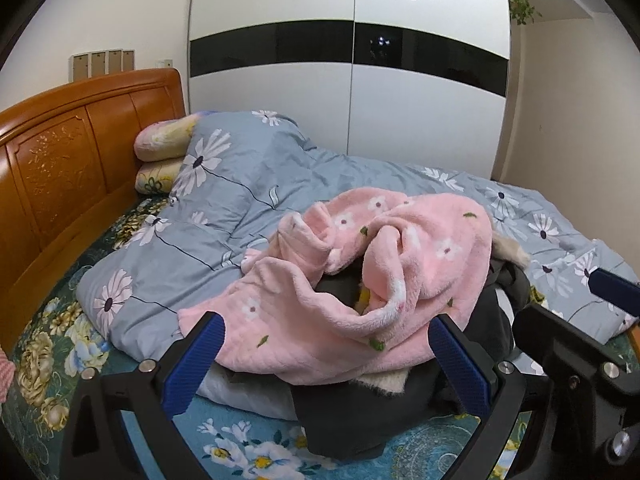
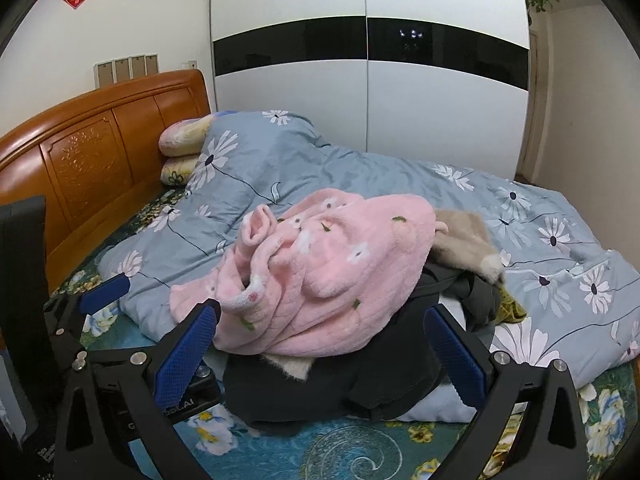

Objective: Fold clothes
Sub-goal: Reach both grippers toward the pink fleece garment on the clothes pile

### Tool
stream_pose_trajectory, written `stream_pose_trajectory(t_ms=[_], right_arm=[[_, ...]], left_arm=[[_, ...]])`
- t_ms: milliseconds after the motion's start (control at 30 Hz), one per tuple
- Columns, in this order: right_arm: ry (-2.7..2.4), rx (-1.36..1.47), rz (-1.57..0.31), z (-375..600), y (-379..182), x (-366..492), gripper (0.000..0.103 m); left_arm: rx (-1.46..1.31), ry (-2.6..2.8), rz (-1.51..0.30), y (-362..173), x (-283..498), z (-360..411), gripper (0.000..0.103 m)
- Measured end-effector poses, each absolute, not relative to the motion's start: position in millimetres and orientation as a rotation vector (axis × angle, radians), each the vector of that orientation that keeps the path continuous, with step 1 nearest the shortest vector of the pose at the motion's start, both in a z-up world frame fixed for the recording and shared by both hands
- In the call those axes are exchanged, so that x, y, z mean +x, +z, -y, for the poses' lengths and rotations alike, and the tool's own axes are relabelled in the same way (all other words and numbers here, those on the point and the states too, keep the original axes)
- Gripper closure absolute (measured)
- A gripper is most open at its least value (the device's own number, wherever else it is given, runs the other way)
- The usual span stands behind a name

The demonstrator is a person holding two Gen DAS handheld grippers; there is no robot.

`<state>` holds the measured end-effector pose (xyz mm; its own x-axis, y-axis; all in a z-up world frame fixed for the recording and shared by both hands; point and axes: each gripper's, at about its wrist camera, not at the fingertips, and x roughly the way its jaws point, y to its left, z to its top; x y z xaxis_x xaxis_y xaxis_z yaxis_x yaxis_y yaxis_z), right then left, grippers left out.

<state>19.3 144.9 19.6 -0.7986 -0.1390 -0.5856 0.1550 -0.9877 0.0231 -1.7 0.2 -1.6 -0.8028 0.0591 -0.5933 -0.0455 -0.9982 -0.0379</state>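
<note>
A crumpled pink fleece garment with white flowers lies on top of a heap of clothes on the bed; it also shows in the right wrist view. Under it lie a dark grey garment and a beige furry piece. My left gripper is open, its blue pads to either side of the pink garment's near hem, holding nothing. My right gripper is open and empty in front of the heap. The right gripper also shows at the right edge of the left wrist view.
A grey-blue daisy quilt is bunched across the bed behind the heap. Two pillows lean on the wooden headboard at the left. A teal floral sheet covers the near edge. A white wardrobe stands behind.
</note>
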Motion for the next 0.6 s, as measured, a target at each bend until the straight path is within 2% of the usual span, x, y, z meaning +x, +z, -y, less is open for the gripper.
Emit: stream_pose_trajectory(t_ms=[600], right_arm=[[-2.803, 0.981, -0.031, -160, -17, -26, 0.000]], left_arm=[[-1.026, 2.889, 0.053, -40, -45, -6, 0.000]])
